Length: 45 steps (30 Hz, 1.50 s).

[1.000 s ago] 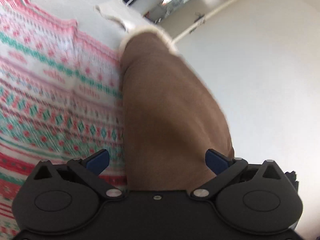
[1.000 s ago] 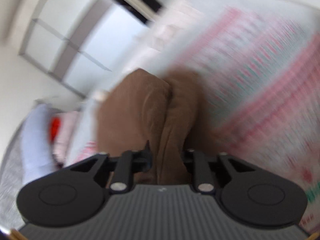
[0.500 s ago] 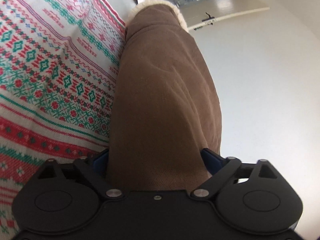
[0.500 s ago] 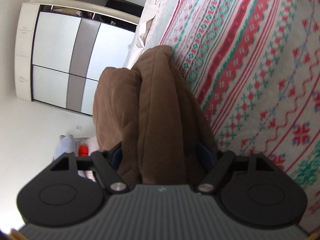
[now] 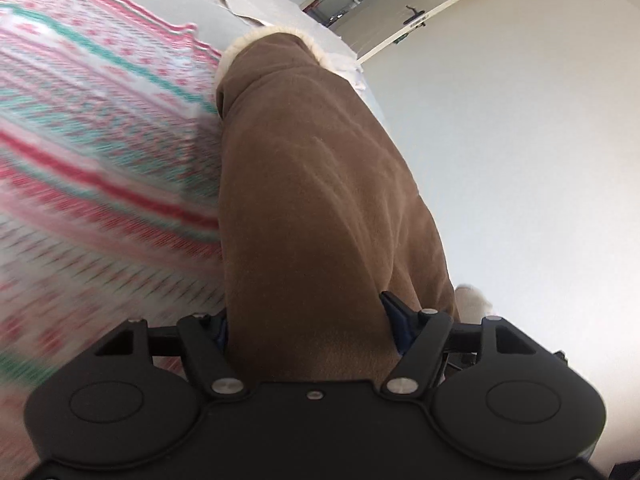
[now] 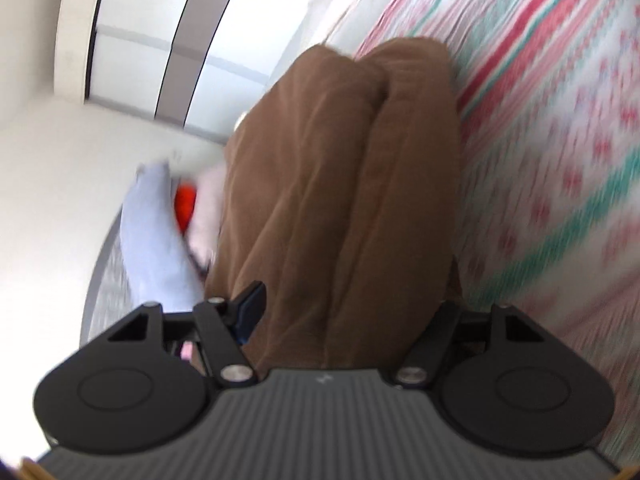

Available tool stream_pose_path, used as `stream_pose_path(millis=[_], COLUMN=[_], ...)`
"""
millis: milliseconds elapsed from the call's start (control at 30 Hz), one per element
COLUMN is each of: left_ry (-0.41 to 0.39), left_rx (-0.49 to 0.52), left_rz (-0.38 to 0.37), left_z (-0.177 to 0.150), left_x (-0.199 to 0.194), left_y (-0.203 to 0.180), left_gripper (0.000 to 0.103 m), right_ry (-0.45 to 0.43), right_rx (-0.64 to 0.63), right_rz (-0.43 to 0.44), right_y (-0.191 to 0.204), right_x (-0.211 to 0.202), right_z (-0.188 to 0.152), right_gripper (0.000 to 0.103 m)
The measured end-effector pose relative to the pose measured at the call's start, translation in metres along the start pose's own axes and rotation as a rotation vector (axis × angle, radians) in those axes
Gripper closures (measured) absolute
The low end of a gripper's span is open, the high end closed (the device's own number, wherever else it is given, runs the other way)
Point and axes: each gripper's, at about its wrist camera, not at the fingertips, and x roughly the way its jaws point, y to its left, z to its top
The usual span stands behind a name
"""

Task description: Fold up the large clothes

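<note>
Patterned red-and-green blanket (image 5: 100,168) under a thick fleece-lined brown garment (image 5: 320,208)
Left gripper (image 5: 308,320) and right gripper (image 6: 344,312), jaws just closing, each clamp a bunched fold running toward 12 o'clock

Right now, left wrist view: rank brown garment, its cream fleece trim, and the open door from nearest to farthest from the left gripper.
1. Brown garment: bunched between the left gripper's jaws, which have just been closing.
2. Cream fleece trim: at the garment's far end, beside the patterned blanket.
3. Open door: upper right, in the background wall.
</note>
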Motion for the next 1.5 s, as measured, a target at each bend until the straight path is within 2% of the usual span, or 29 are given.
stream_pose_path(millis=[100,133,167,233,300,433,533,600,700,767,867,933,1000,1033,1067,1133,1200,1300,1400,1433,1500], left_ry=[0.023,0.026,0.006,-0.083,-0.108,-0.153,-0.231,-0.263,-0.321,-0.362,-0.417,-0.438,-0.457,-0.468,-0.480,-0.503,-0.513,-0.476,-0.346,-0.302,-0.287], left_rx=[-0.010,-0.020,-0.028,-0.013,-0.010,0.153,0.290,0.319,0.326,0.334,0.352,0.366,0.398,0.418,0.440,0.477,0.510,0.562,0.599,0.619,0.719], left_rz=[0.015,0.029,0.052,0.082,0.092,0.164,0.227,0.243,0.236,0.228,0.223,0.234,0.259,0.266,0.260,0.223,0.164,0.135,0.204,0.241,0.325], left_z=[-0.025,-0.034,-0.042,-0.056,-0.059,-0.058,-0.061,-0.052,-0.037,-0.024,-0.010,-0.001,0.005,0.009,0.011,0.014,0.019,0.023,0.027,0.027,0.020], left_x=[-0.026,-0.028,-0.027,-0.027,-0.030,-0.048,-0.063,-0.064,-0.064,-0.059,-0.050,-0.039,-0.031,-0.027,-0.025,-0.025,-0.023,-0.001,0.045,0.059,0.070], left_y=[0.018,0.027,0.035,0.046,0.045,0.019,0.005,0.001,-0.008,-0.014,-0.018,-0.016,-0.017,-0.017,-0.019,-0.027,-0.034,-0.044,-0.040,-0.039,-0.042], left_gripper=[0.034,0.029,0.027,0.018,0.017,0.016,0.016,0.016,0.016,0.016,0.016,0.018,0.018,0.023,0.027,0.037,0.039,0.039,0.039,0.039,0.039], right_ry=[0.074,0.078,0.068,0.058,0.035,0.020,0.008,-0.048,-0.138,-0.167,-0.151,-0.129,-0.163,-0.163,-0.172,-0.236,-0.323,-0.368,-0.315,-0.293,-0.289], right_rx=[-0.058,-0.081,-0.108,-0.139,-0.159,-0.146,-0.159,-0.199,-0.236,-0.259,-0.258,-0.228,-0.199,-0.194,-0.199,-0.293,-0.371,-0.337,-0.202,-0.164,-0.097], right_rz=[-0.024,-0.037,-0.067,-0.138,-0.142,-0.102,-0.151,-0.165,-0.107,-0.075,-0.109,-0.172,-0.277,-0.284,-0.267,-0.166,-0.085,-0.106,-0.203,-0.210,-0.152], right_y=[0.014,0.017,0.018,0.013,0.005,-0.014,-0.008,0.011,0.040,0.058,0.069,0.065,0.059,0.059,0.060,0.075,0.083,0.058,-0.003,-0.021,-0.036], right_x=[0.003,0.004,0.006,0.011,0.007,-0.033,-0.056,-0.063,-0.077,-0.069,-0.027,0.010,0.038,0.050,0.051,0.036,0.012,-0.007,0.003,0.010,0.005], right_z=[-0.035,-0.043,-0.048,-0.053,-0.055,-0.064,-0.060,-0.058,-0.043,-0.029,-0.007,0.011,0.021,0.023,0.022,0.015,0.007,0.015,0.028,0.029,0.027], right_gripper=[0.036,0.036,0.035,0.033,0.030,0.023,0.014,0.014,0.012,0.012,0.012,0.018,0.041,0.062,0.074,0.083,0.085,0.085,0.082,0.077,0.070])
